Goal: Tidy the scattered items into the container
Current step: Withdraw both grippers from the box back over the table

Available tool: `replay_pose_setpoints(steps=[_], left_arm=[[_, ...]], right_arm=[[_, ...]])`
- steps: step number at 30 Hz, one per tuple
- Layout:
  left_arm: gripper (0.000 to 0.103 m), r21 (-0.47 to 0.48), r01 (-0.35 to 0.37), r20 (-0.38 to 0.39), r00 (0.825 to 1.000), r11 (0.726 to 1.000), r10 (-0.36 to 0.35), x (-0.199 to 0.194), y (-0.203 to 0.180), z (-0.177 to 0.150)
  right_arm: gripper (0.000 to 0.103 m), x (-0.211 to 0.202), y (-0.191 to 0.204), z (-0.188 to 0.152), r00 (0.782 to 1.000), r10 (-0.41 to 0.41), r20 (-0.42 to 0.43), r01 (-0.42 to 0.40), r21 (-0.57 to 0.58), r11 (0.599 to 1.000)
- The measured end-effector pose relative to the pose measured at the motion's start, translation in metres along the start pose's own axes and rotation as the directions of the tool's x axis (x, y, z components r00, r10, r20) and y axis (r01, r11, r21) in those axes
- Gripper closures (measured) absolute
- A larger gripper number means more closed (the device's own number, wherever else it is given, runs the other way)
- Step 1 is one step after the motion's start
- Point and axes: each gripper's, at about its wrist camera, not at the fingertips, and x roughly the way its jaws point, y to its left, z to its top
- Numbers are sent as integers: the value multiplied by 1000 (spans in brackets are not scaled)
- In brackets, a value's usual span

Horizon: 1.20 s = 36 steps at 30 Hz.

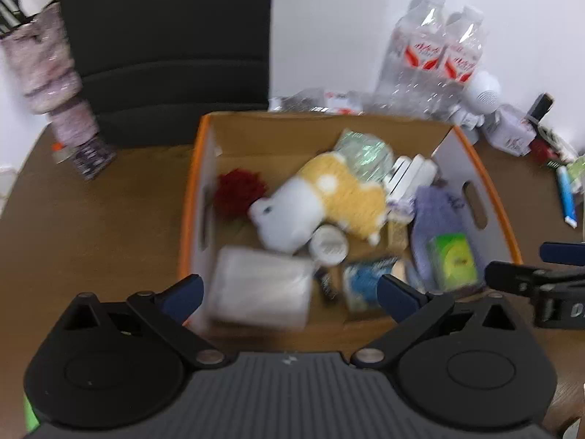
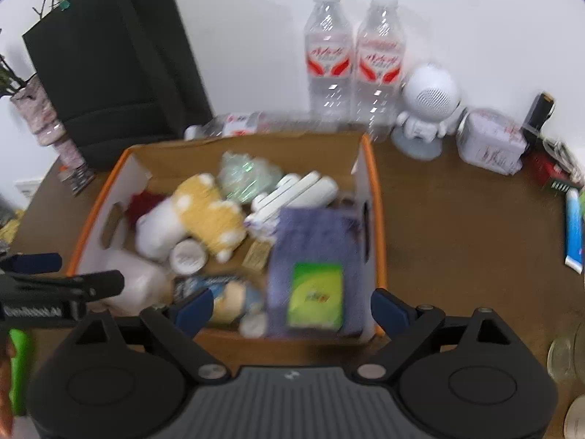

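Both grippers over near end of cardboard box [image 1: 204, 139], pointing steeply down. Left gripper [image 1: 290, 292] spread wide, nothing between blue pads [image 1: 184, 294]; pale wrapped pack [image 1: 256, 287] lying in box below the gap, not gripped. Right gripper [image 2: 292, 307] also spread wide, empty; purple cloth [image 2: 314, 234] w/ green-yellow packet [image 2: 316, 296] on top sitting in box under it, near right wall.

Box on brown table [image 1: 91, 219], orange rim, handle cut-outs in side walls. Packed inside: yellow-white plush [image 1: 329, 197] mid-box, red fuzzy thing [image 1: 237, 190] at left wall, crinkly greenish bag [image 1: 365, 153] toward far wall, white tubes [image 1: 409, 175] beside it, round white lid [image 1: 327, 245] just below plush, blue-white packet [image 1: 362, 281] near front.

Outside box: two water bottles [image 2: 354, 55] upright at wall, white round-headed figure [image 2: 427, 109] to their right, white tin [image 2: 490, 141] beyond, blue-white tube [image 2: 574, 234] lying near right table edge. Black bag [image 2: 109, 62] standing behind box, far left. Picture blurry, labels unreadable.
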Motion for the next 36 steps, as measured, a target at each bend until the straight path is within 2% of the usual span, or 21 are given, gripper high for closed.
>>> replay_pose_setpoints(steps=[3,7,9,11,13,17,19,21,23,26,27,29,34,36], left_arm=[[0,-23,-2,-17,1000,1000,2,-16,8,-10],[0,-35,-6,3,1000,999,6,-40,9,-24],[0,-36,-2,46,999,999,3,-55,7,-36],[0,-38,0,136,991,999,6,-69,5,-56],[0,-37,-12,257,966,999,21,-81,0,-90],[0,-26,-10,438,899,1000,21,-86,-13,-168],[0,-40,-17,500,865,999,35,-83,-16,-205],[0,-10,-15,553,833,1000,17,-78,-17,-242],[0,33,-14,544,839,999,-6,-70,-17,-269],[0,3,-19,534,845,1000,14,-57,-15,-296],[0,-7,-7,521,854,1000,10,-52,-13,-301],[0,-27,17,482,876,999,-2,-42,-10,-301],[0,-2,-23,466,885,1000,21,-29,-15,-296],[0,11,-24,434,901,1000,16,-23,-16,-295]], right_arm=[[10,-10,3,-7,999,20,-26,-20,23,1000],[10,-25,14,-24,999,28,-23,-28,24,999],[10,-36,20,-35,1000,27,11,-27,20,999],[10,-51,25,-54,994,26,104,-27,12,1000],[9,-64,31,-85,973,42,228,-39,-15,999],[4,-71,37,-165,894,42,446,-22,-51,998],[0,-66,37,-203,862,13,507,10,-42,999],[0,-57,36,-237,850,-16,527,37,-30,999],[0,-47,38,-266,857,-14,516,44,-46,998],[0,-32,43,-296,856,9,517,51,-102,993],[0,-28,44,-301,853,11,522,61,-121,991],[0,-21,47,-305,854,8,521,85,-155,984],[0,-9,38,-300,888,29,458,27,-116,993],[0,-3,35,-302,903,7,430,40,-98,994]])
